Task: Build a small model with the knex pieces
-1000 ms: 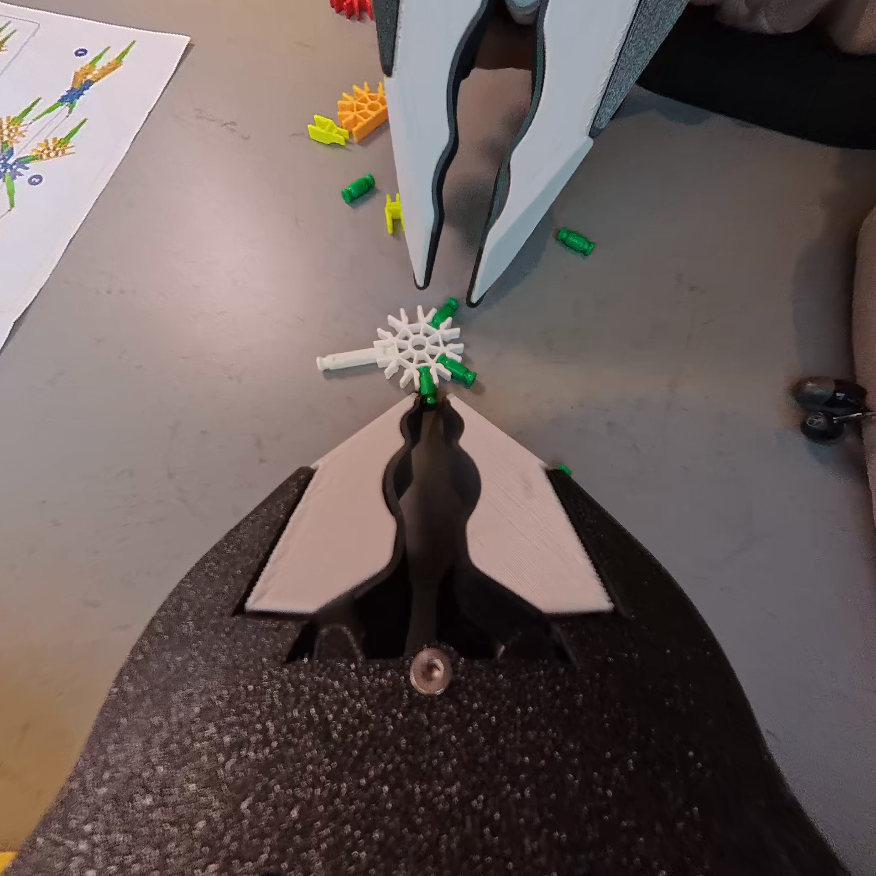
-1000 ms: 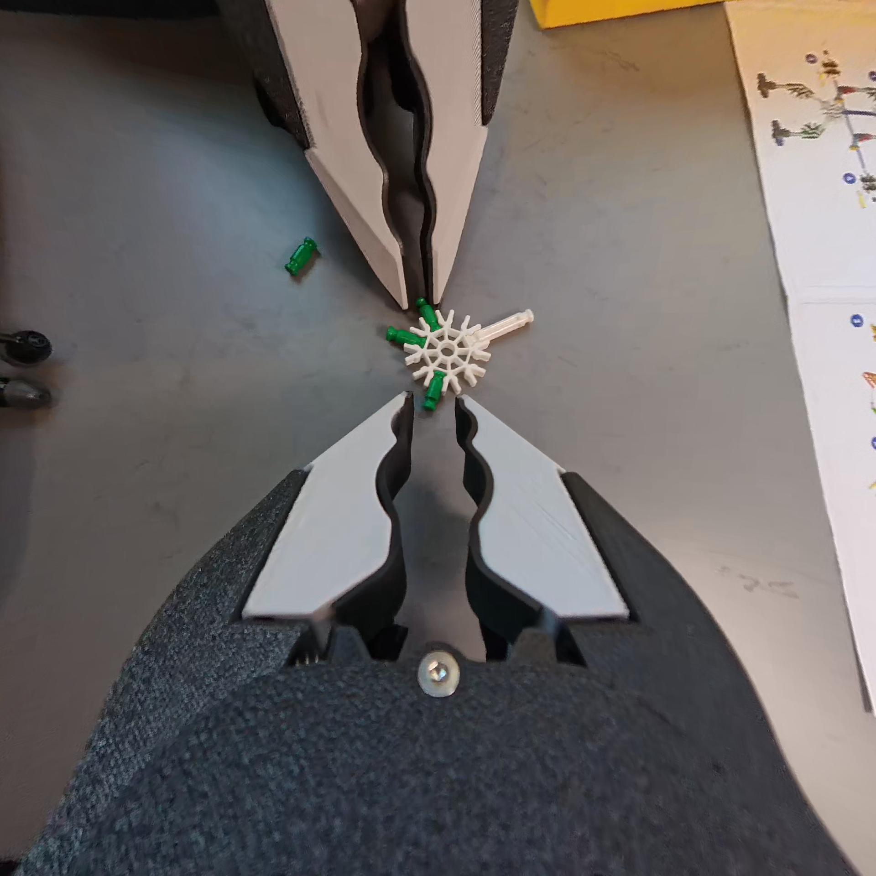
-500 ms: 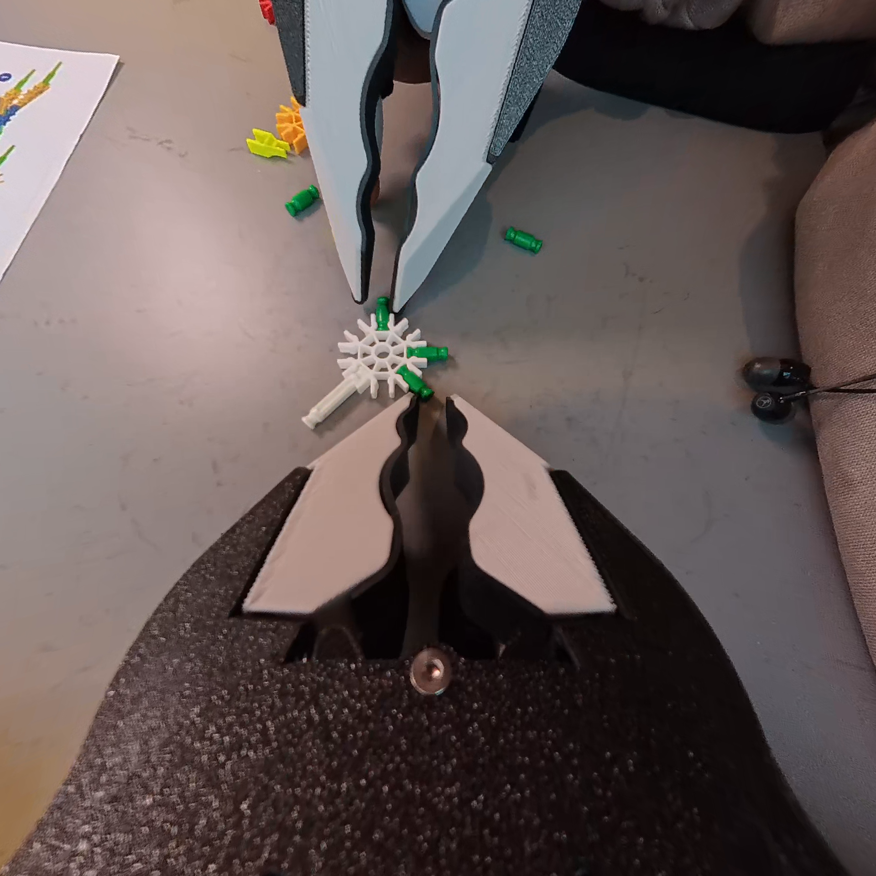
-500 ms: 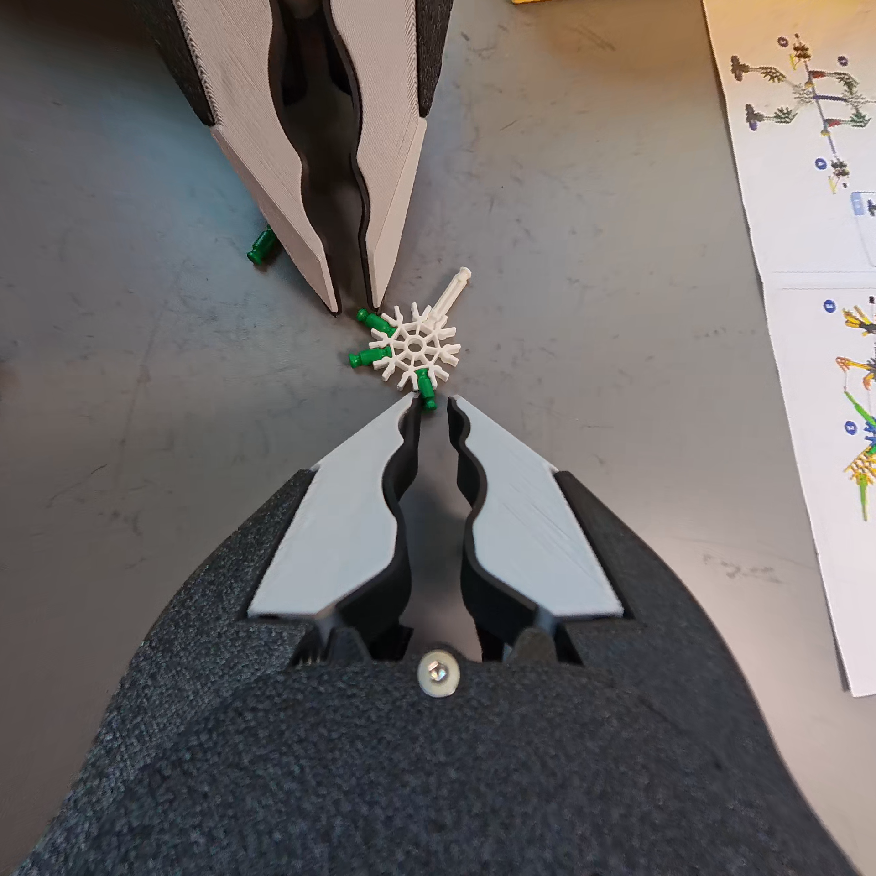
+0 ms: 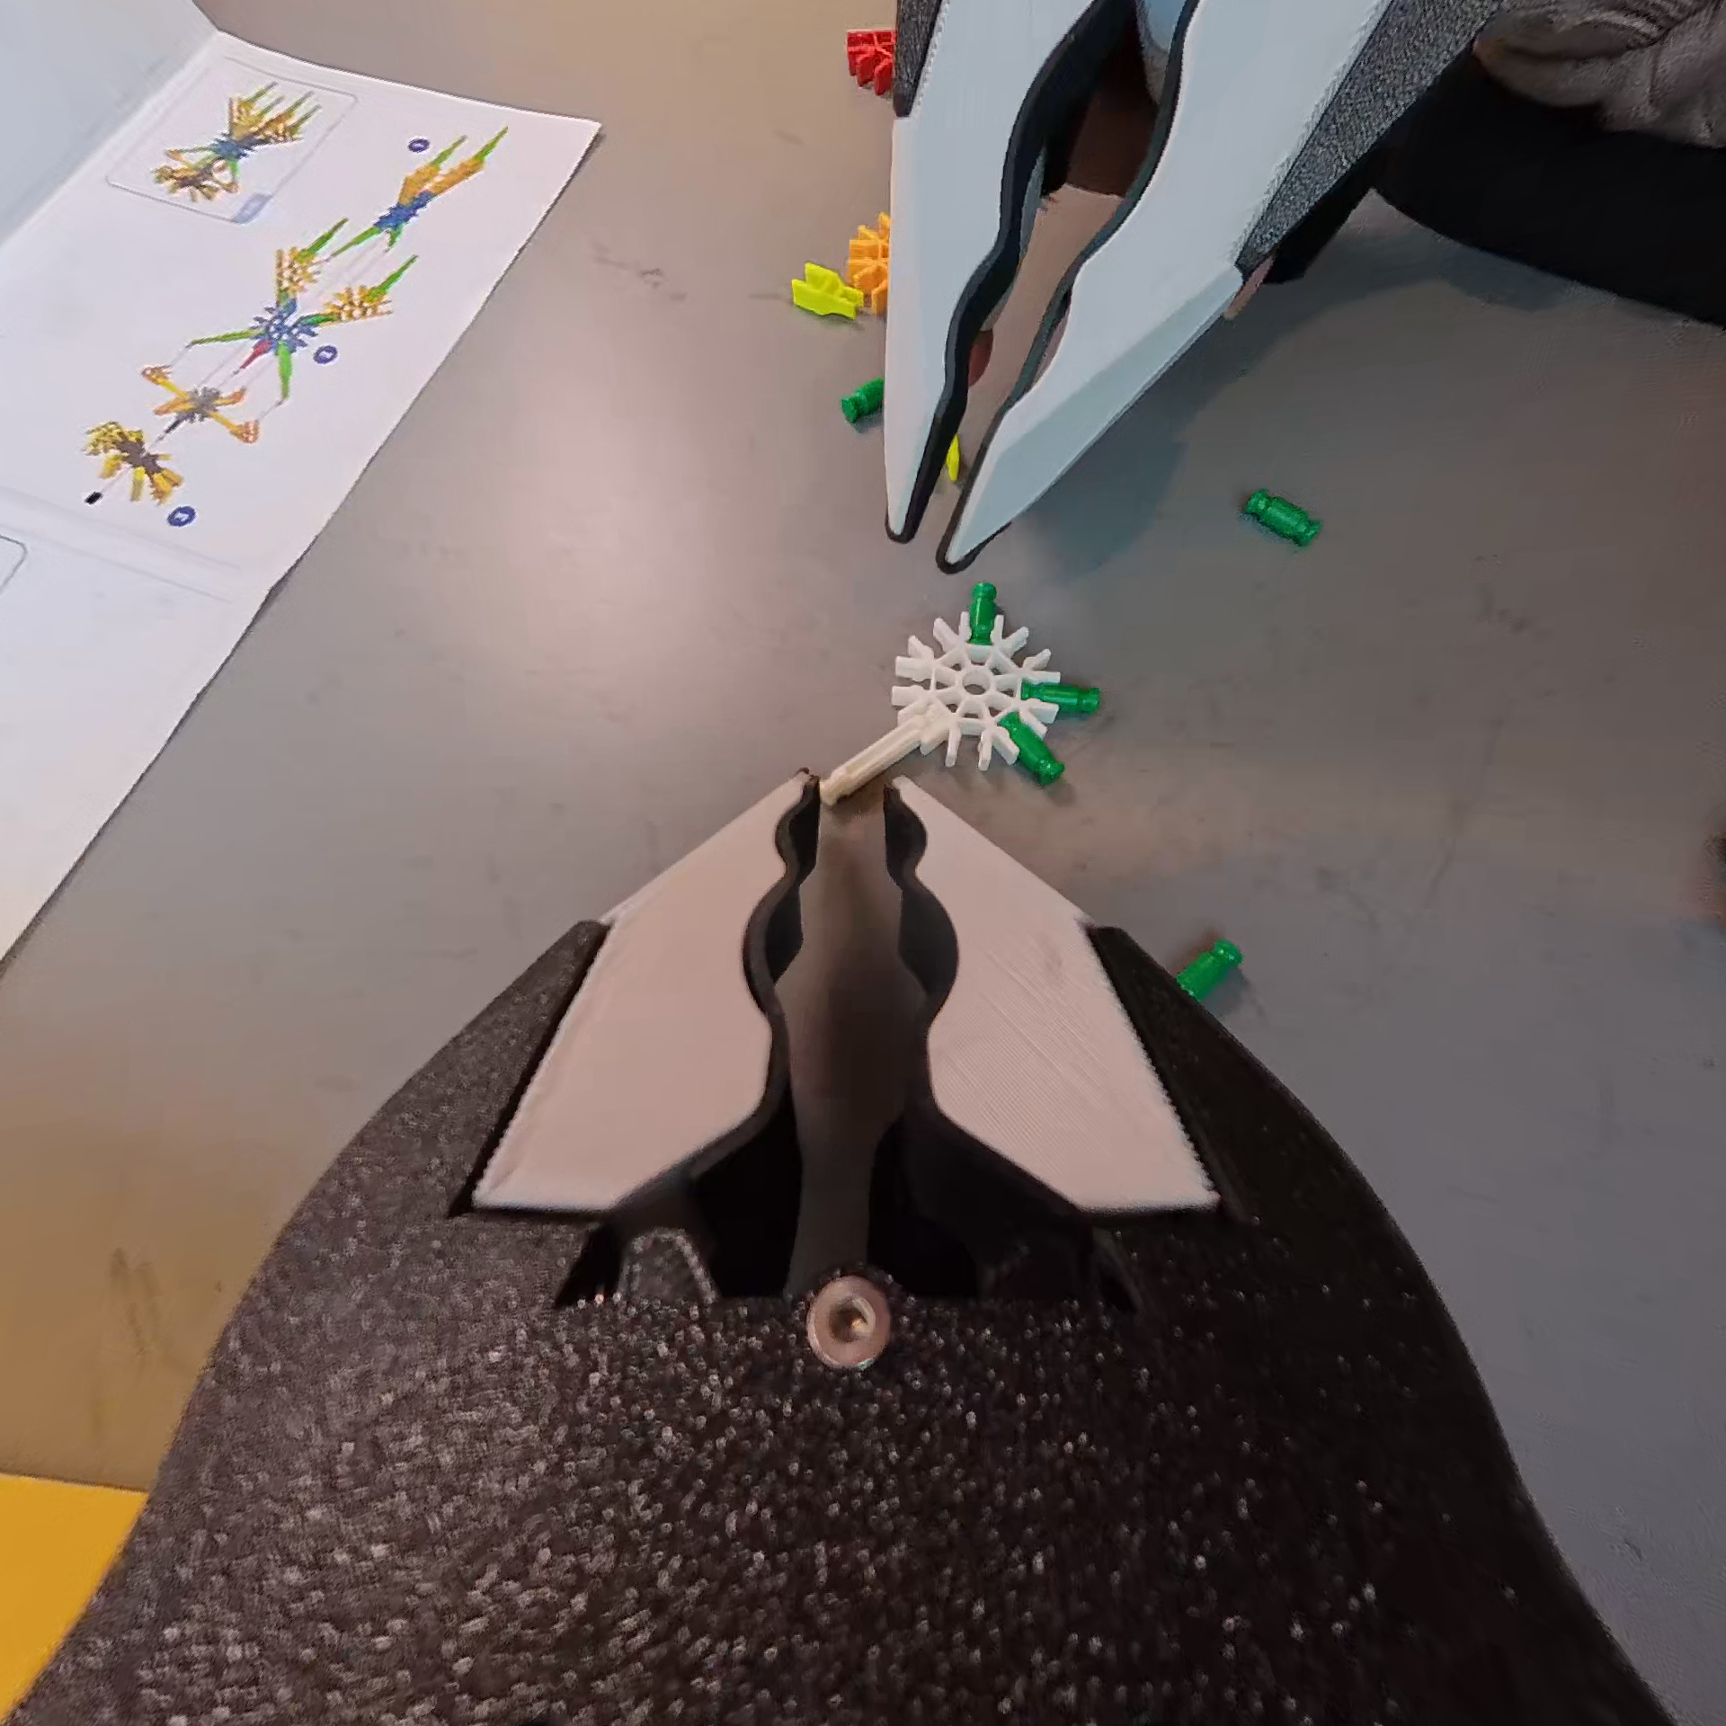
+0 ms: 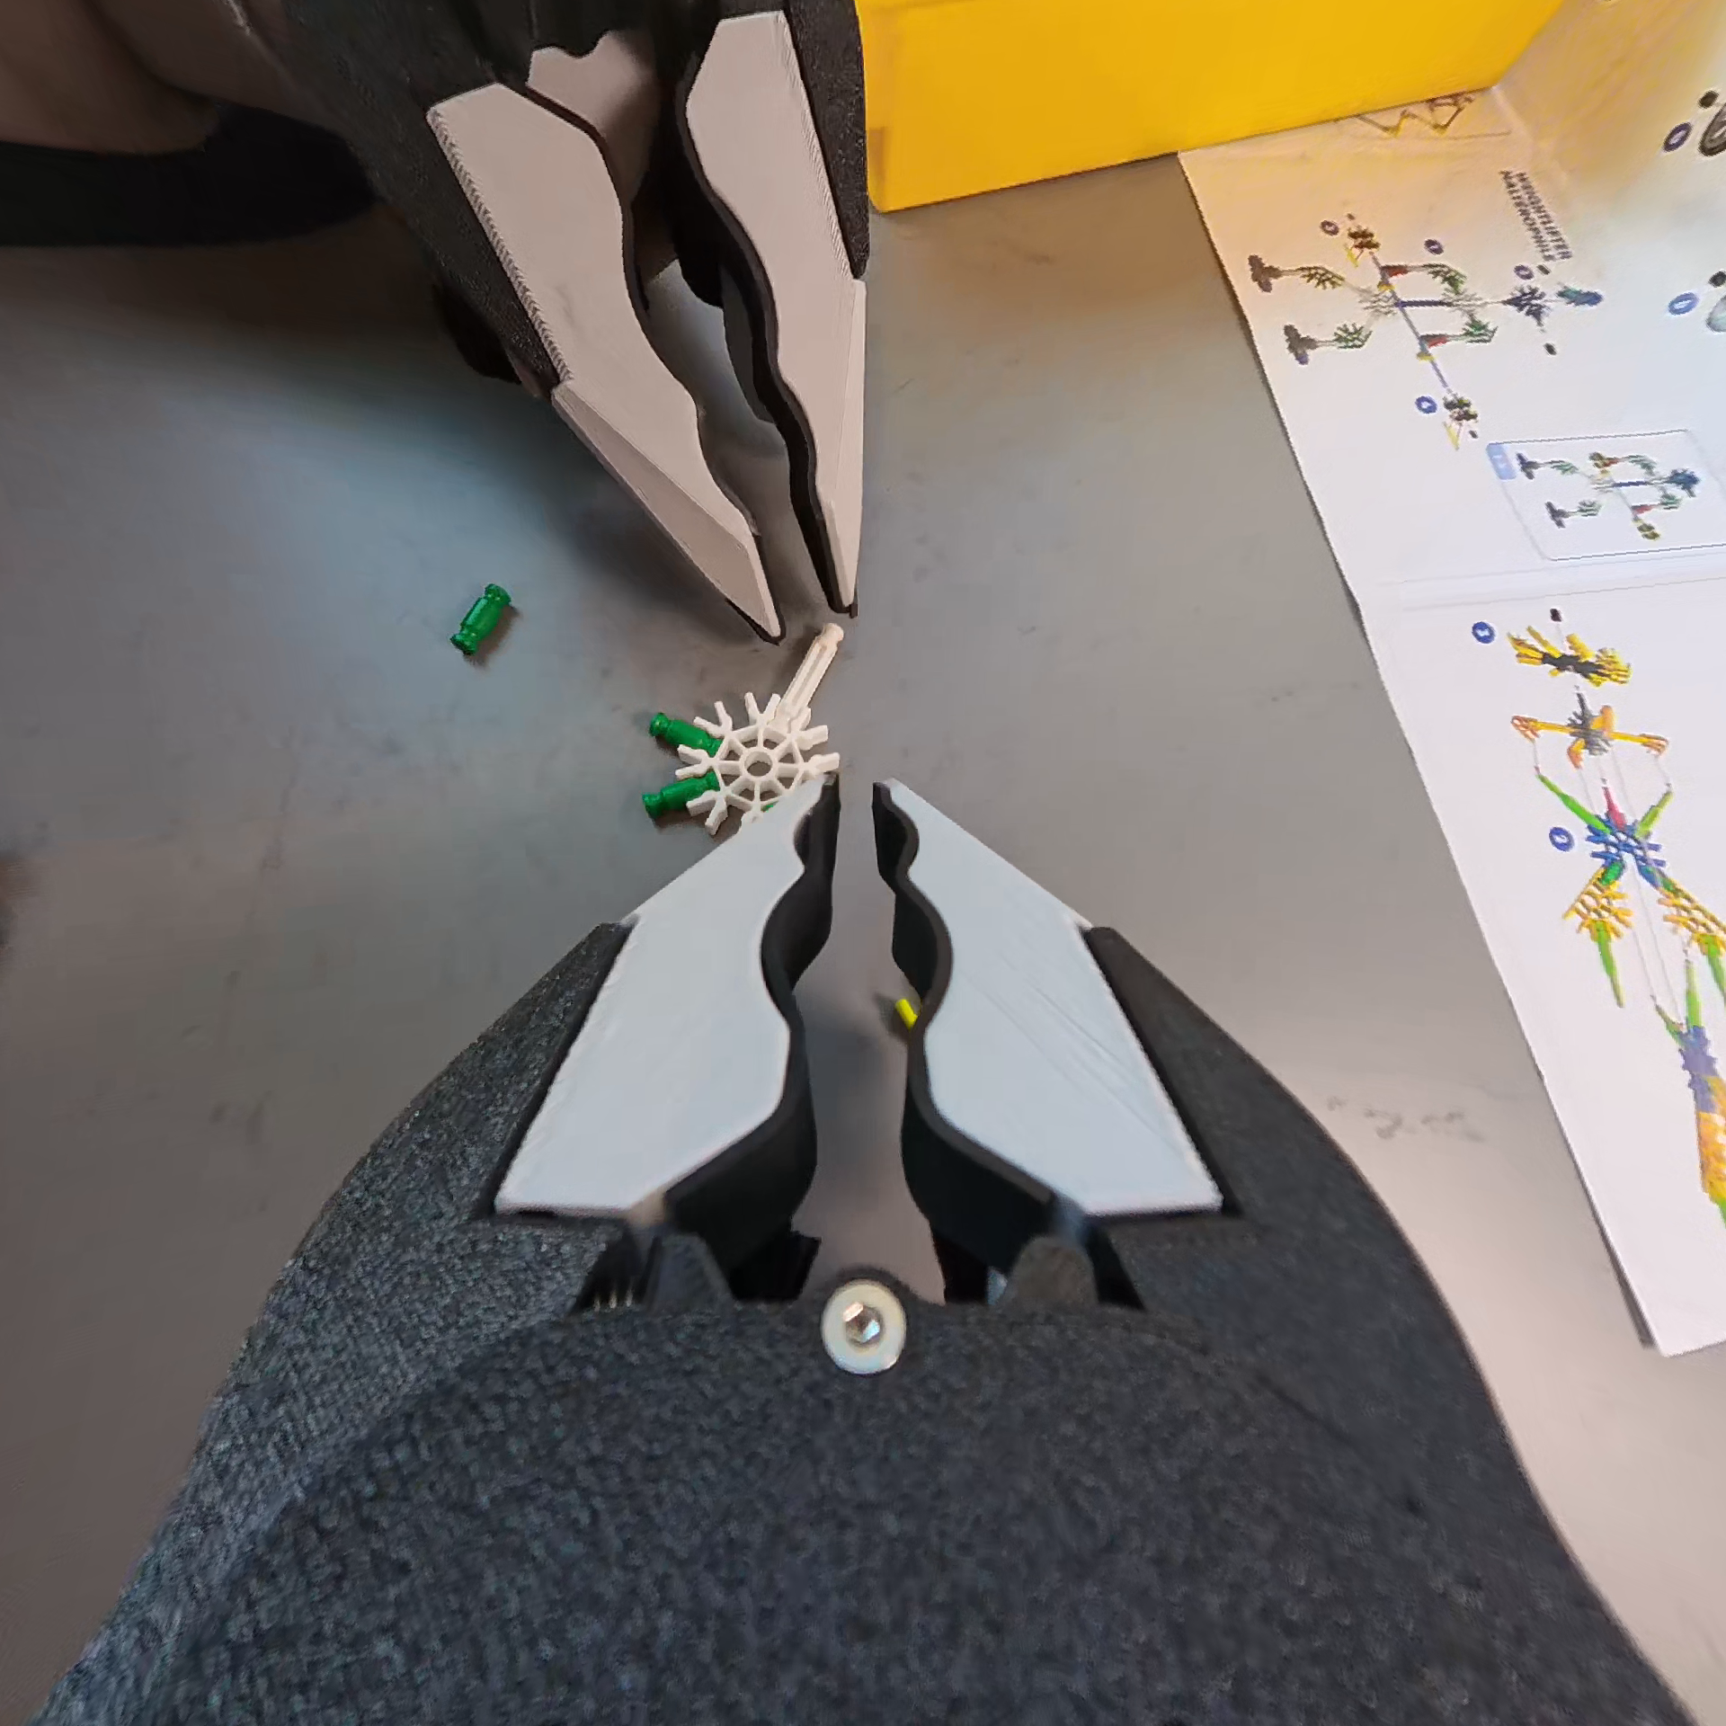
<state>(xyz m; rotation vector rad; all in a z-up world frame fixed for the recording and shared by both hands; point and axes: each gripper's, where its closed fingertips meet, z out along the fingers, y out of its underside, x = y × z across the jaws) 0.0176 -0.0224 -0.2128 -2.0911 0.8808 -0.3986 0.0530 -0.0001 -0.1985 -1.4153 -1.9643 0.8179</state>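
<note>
On the bench, between the two grippers, lies a white hub bearing three green pins and one white rod; the rod's long axis runs from the hub toward 7 o'clock in the left wrist view, its free end at the tips of the left gripper, jaws narrowly parted, apparently not clamping; the right gripper sits just beside the hub at its 4 o'clock, jaws narrow, empty; a yellow box stands at 12 o'clock, contents unseen.

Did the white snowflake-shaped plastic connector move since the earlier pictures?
Yes. The white snowflake-shaped plastic connector turned counterclockwise: its white rod now points at the left tongs, away from the loose green rod.
</note>
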